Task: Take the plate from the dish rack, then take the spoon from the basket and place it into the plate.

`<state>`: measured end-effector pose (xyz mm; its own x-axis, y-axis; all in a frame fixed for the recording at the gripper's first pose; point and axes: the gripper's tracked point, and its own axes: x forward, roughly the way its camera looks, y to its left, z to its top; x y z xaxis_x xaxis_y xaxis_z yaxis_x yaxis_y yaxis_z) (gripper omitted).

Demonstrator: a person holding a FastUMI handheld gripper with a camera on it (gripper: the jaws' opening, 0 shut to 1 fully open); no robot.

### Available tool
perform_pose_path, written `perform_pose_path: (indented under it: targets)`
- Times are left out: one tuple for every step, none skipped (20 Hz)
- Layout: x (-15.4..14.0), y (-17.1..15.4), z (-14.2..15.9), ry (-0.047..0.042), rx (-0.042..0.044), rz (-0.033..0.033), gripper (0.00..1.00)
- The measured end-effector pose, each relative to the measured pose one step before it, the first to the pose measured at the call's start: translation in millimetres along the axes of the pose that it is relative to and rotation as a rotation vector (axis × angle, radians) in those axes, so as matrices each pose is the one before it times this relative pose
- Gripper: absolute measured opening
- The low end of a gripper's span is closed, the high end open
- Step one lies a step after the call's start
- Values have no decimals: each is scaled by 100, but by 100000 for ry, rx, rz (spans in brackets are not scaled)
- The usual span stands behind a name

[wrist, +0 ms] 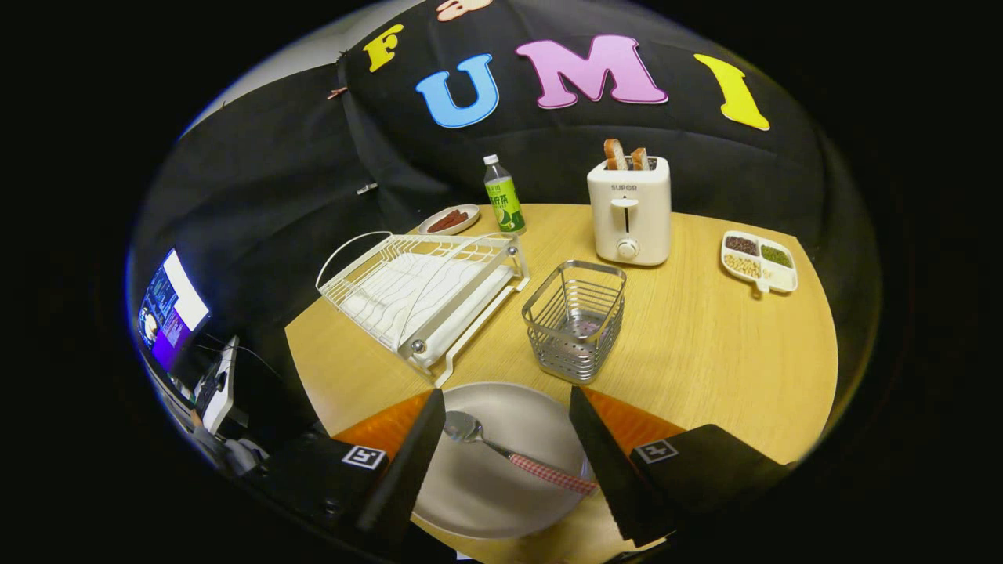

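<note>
On the wooden table (pixel 705 352), a SUPOR toaster (pixel 629 210); spoon (pixel 517 453) on plate (pixel 501 478) between the spread-open hand-held gripper (pixel 508 462)

I count one plate (pixel 501 486) between my fingers, with one spoon (pixel 509 450) lying on it. My gripper (pixel 505 439) has its two fingers spread wide, touching nothing. Beyond them stands one wire basket (pixel 576 321), and one dish rack (pixel 423 290) just beside it. There is one toaster (pixel 629 211) with two slices of toast (pixel 624 155) standing up out of it, one bottle (pixel 503 196), one small oval dish (pixel 449 220), and one divided tray (pixel 758 262) with four compartments. All sit on one round table (pixel 705 345). Off the table I see one screen (pixel 168 309)
</note>
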<state>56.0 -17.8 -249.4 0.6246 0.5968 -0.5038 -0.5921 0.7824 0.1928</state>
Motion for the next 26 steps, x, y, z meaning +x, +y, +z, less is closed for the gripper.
perform_pose_path:
  targets:
    - [-462,110,1116,-2590,-1219,-1582,99]
    - [-589,96,1079,-2430,-1247,-1892,99]
    - [-581,162,1229,-2486,-1087,-1920,99]
    - [-499,247,1480,-3103,-1055,-1841,99]
    - [-435,171,1709,-3586,-1000,-2465,99]
    - [-504,104,2030,-4328,-923,-3323,99]
    - [-408,51,2015,-4019,-441,-3203,99]
    - [-347,55,1794,-3462,29,-3143,99]
    - [-332,30,2066,-3855,718,-3822,99]
    - [-307,9,2228,-3918,1088,-3986,99]
    - [-286,-111,2127,-3864,740,-4550,99]
    - [-275,-261,1996,-4088,293,-5328,99]
    - [-241,-224,1680,-3388,5,-4495,99]
    - [-566,-9,1654,-3028,199,-3679,99]
    - [-501,107,1583,-2936,460,-2977,99]
    - [-418,166,1318,-2533,521,-2502,99]
    - [-586,102,1280,-2907,-72,-1878,99]
    - [-572,-7,1115,-2991,-1040,-2180,99]
    - [-623,-270,702,-2284,-1503,-2540,99]
    - [-658,-76,378,-1209,-1138,-2223,99]
    - [-725,158,93,-230,-349,-1576,99]
    - [-473,314,-217,507,220,-928,99]
    - [-610,26,-82,426,482,-827,99]
    - [-380,-199,-129,370,541,-1362,99]
    - [-293,-111,-28,-334,319,-1492,99]
    - [-146,45,138,-311,611,-1249,99]
